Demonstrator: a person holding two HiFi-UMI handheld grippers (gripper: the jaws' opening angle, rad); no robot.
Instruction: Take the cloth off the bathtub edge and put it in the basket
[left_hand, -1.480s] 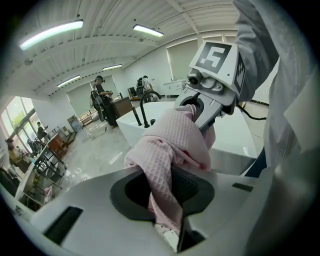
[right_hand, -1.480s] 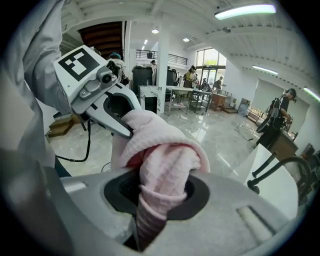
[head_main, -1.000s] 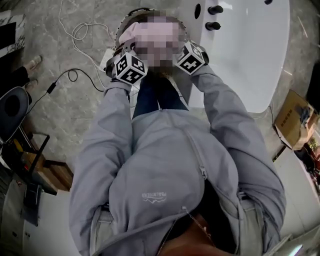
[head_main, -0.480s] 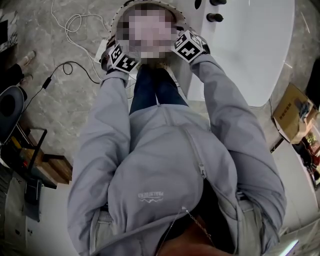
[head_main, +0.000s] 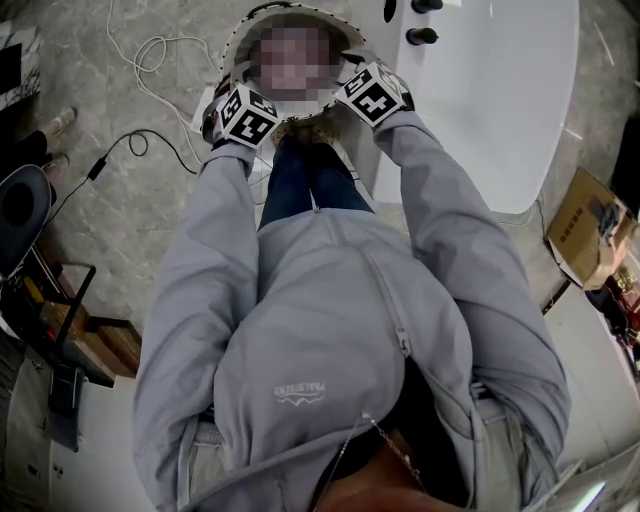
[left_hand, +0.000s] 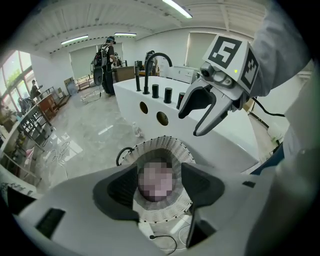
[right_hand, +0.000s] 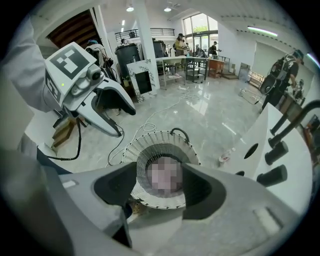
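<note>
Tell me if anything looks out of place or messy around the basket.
Nothing spilled or damaged. The basket stands upright on the floor beside the bathtub. Only a loose white cable lies in untidy loops on the floor next to it.

No legible text, small chest logo (head_main: 303, 389) on grey jacket (head_main: 320, 290) unreadable

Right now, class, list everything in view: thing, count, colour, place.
bathtub: one, white, right side
basket: one, white, floor beside the bathtub
cloth: one, pinkish, inside the basket, blurred
taps: several, black, bathtub end
white cable: one, floor, left
black cable: one, floor, left
cardboard box: one, brown, far right
hoodie: one, grey, on the person
left gripper: one, pale grey, open above the basket
right gripper: one, pale grey, open above the basket
</note>
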